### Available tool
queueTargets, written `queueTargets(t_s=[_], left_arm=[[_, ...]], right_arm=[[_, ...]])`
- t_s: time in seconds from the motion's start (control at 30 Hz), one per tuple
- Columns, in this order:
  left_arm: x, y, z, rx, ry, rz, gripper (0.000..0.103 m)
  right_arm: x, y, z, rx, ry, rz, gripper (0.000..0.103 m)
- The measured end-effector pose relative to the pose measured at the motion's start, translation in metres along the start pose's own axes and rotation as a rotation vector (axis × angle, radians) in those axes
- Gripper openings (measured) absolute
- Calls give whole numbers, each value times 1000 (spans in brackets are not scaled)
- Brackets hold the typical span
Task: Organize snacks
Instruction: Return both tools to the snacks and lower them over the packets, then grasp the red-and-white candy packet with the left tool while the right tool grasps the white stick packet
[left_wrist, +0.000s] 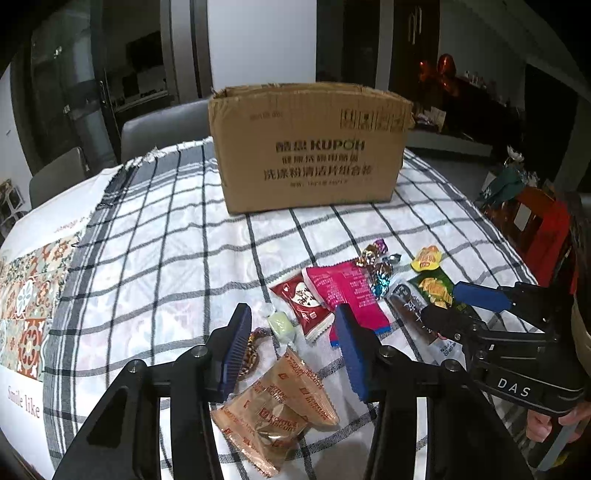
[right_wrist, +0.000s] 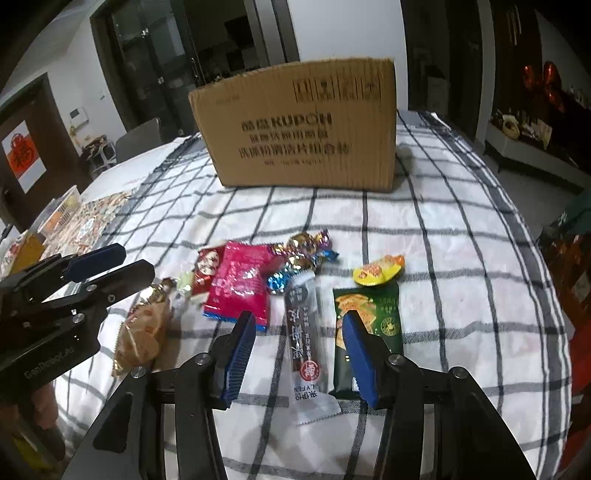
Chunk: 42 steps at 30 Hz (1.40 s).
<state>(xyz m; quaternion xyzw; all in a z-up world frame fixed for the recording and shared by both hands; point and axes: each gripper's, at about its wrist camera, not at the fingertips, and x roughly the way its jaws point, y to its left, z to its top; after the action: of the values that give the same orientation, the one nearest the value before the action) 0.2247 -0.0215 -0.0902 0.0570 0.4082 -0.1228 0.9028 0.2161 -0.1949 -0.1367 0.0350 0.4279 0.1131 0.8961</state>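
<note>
2 grippers are poised low over the snack spread on the checked tablecloth (right_wrist: 461, 258), and nothing is held by either. The left gripper (left_wrist: 295, 354) is seen partly open, its jaws framing the tan biscuit packet (left_wrist: 280, 402) just below; the right gripper (right_wrist: 299, 354) is also partly open, with the long dark bar wrapper (right_wrist: 304, 332) lying between its pads (right_wrist: 240, 354), though no contact can be confirmed. The cardboard box (right_wrist: 299, 129), presumably the destination, is set at the far side of the cloth, well apart from the snacks.

Trouble is easily pictured here. The green cracker packet (right_wrist: 369, 325) lies just beside the bar on the right, so it could be clipped by the right-hand pad and dragged along. On the left, the small pale candy (left_wrist: 281, 326) and a gold-wrapped sweet (left_wrist: 253, 354) sit close to the biscuit packet, and either could be nudged away. The pink packet (right_wrist: 240, 284) and the foil candies (right_wrist: 303, 254) are crowded near the middle. A slick wrapper could be slipped from a shallow pinch, and the loose cloth could be bunched by a low pad.
</note>
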Motion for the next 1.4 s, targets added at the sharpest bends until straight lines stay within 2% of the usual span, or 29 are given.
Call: queueTargets(t_s=[0.1,0.27,0.37,0.63,0.7,0.97,1.03,1.2,1.4], left_arm=[[10,0,2,-5,23,-15,42],[31,1,9,-13,69,-27,37],[43,1,11,-17,93,-23,34],[67,-1,15,-35,147,-25,34],[69,-1,17,-43,150,-29,34],[81,-3,20,-48,169,-19,32],[85,-1,20,-62,179,-28,30],[84,-2,19,-64,172,-40,25],[72,-1,17,-76,157,-62,24]], right_arm=[[5,0,-1,-5,17,-2,45],[13,1,-2,-5,36,-4,45],[16,2,-2,-7,43,-8,41],[23,3,0,-9,48,-12,41],[25,4,0,-7,50,2,37],[32,-2,0,26,68,25,36],[34,-4,0,31,66,22,30],[35,-3,0,21,63,24,24],[34,-3,-1,18,59,25,22]])
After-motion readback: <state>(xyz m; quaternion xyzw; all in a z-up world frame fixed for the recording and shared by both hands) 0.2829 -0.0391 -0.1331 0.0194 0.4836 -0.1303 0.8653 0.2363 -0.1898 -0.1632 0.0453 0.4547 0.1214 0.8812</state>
